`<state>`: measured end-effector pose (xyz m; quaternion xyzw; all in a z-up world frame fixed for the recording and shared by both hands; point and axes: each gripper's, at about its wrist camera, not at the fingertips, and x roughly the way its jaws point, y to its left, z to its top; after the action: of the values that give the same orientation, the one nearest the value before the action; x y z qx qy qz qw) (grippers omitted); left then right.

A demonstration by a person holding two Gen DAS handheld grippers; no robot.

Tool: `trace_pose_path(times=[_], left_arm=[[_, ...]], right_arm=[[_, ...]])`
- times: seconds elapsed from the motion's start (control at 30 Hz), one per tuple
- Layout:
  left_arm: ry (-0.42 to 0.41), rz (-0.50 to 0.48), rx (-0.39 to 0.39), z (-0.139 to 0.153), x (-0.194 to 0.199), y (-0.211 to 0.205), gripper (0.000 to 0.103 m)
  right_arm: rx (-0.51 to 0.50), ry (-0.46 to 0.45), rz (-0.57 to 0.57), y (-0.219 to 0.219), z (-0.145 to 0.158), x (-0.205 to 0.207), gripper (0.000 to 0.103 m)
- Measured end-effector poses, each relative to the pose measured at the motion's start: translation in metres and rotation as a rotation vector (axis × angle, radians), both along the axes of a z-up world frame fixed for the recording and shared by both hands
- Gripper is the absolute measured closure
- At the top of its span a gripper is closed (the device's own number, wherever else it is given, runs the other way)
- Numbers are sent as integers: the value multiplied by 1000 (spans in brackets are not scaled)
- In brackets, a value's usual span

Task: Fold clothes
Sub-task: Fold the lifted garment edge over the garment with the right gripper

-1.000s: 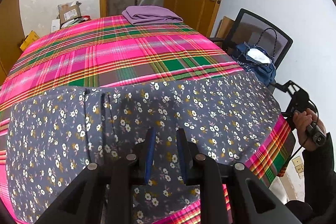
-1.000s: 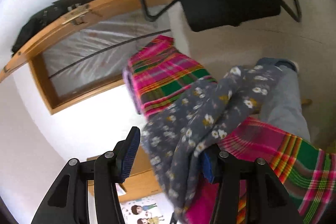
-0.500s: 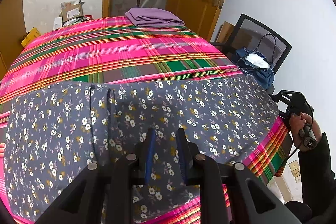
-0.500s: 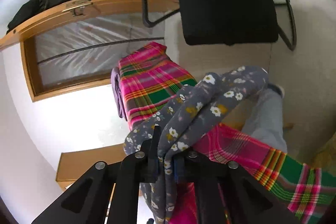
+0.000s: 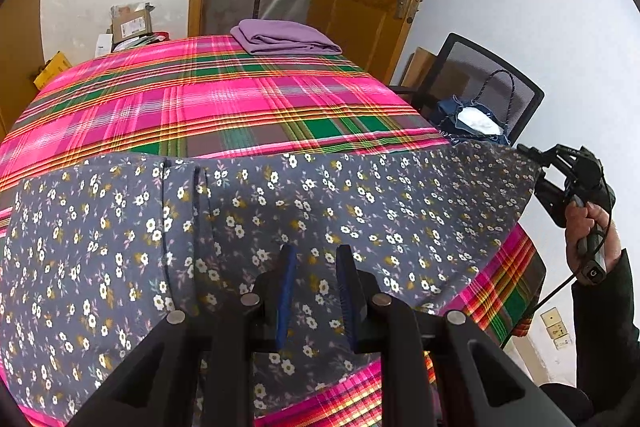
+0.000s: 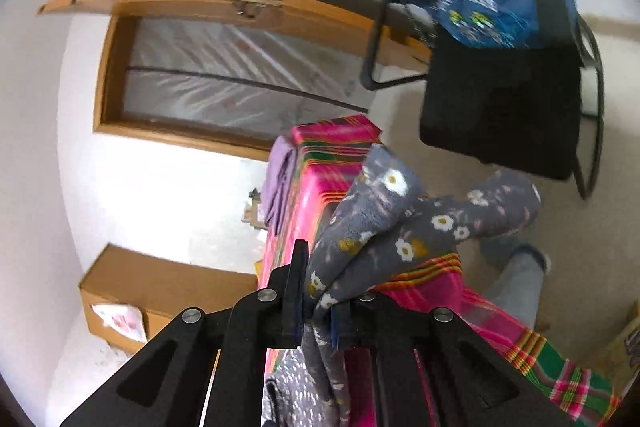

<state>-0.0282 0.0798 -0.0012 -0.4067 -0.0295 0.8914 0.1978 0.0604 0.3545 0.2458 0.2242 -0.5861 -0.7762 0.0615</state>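
Fingers (image 6: 297, 283) of right gripper (image 6: 316, 307) are clamped on floral garment (image 5: 280, 211) at its lifted corner; left gripper (image 5: 314, 291) fingers stand parted above garment, spread across plaid tablecloth (image 5: 224, 107).

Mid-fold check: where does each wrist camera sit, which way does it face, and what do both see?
Left wrist: above the near table edge, facing down-forward over the grey floral garment; left gripper, right hand show.
Right wrist: rolled sideways beside the table, facing the black mesh chair; right gripper pinches floral cloth.
Shared: garment, folded purple cloth, chair.
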Motion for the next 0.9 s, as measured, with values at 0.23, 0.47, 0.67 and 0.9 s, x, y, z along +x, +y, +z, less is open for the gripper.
trace_pose_path(times=[0.23, 0.47, 0.67, 0.9], left_arm=[[11, 3, 18, 2, 4, -5, 83], [25, 20, 41, 3, 9, -16, 83], [53, 51, 57, 11, 17, -32, 83], [72, 100, 71, 17, 24, -54, 83]], right_arm=[[213, 87, 75, -33, 54, -2, 94], [430, 148, 205, -94, 96, -11, 94], [552, 161, 330, -155, 101, -23, 94], [712, 120, 506, -237, 75, -37, 94]])
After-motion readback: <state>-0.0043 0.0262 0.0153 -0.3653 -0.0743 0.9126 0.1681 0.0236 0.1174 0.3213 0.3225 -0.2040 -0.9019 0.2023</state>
